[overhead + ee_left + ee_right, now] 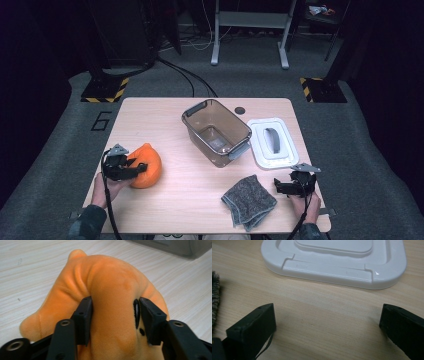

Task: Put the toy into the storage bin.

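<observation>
An orange plush toy [146, 165] lies on the left side of the wooden table [150, 120]. My left gripper [140, 169] is shut on it from the left, held by a hand at the table's front edge. In the left gripper view both black pads [83, 315] dent the soft orange plush toy [112, 285] between them. At the front right, my right gripper [280, 186] is open and holds nothing. In its own view the right gripper [327, 315] hovers over bare wood, jaws wide apart, just short of a white lid [332, 267].
A clear plastic bin [216, 131] stands near the table's middle, with the white lid [272, 142] flat beside it on the right. A folded grey cloth [248, 201] lies left of my right gripper; its edge, the grey cloth [214, 300], borders that view.
</observation>
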A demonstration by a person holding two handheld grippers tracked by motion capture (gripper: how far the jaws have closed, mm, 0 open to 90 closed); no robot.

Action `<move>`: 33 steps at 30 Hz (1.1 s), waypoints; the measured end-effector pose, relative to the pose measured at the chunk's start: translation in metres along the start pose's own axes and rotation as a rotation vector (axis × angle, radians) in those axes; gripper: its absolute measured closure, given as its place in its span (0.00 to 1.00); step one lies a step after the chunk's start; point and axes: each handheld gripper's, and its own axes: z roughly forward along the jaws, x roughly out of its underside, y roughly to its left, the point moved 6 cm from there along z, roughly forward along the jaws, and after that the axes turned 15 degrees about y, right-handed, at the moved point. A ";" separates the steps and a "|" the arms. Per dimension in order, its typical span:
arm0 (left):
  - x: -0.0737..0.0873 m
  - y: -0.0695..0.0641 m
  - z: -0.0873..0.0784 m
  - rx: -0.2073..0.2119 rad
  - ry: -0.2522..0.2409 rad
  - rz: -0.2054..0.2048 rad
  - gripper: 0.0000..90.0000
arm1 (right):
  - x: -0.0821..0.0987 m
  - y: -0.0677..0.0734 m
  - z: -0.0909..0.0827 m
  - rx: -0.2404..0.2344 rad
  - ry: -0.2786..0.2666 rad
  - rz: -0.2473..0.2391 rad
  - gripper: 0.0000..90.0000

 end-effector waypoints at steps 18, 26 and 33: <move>-0.010 -0.004 -0.018 -0.036 -0.053 0.004 0.72 | 0.000 0.000 0.000 -0.001 0.001 -0.003 0.00; -0.024 -0.012 -0.032 -0.038 -0.080 0.029 0.72 | 0.000 0.000 0.000 -0.002 0.002 -0.004 0.00; -0.039 -0.019 -0.041 -0.042 -0.089 0.067 0.72 | 0.000 0.000 0.000 -0.002 0.003 -0.005 0.00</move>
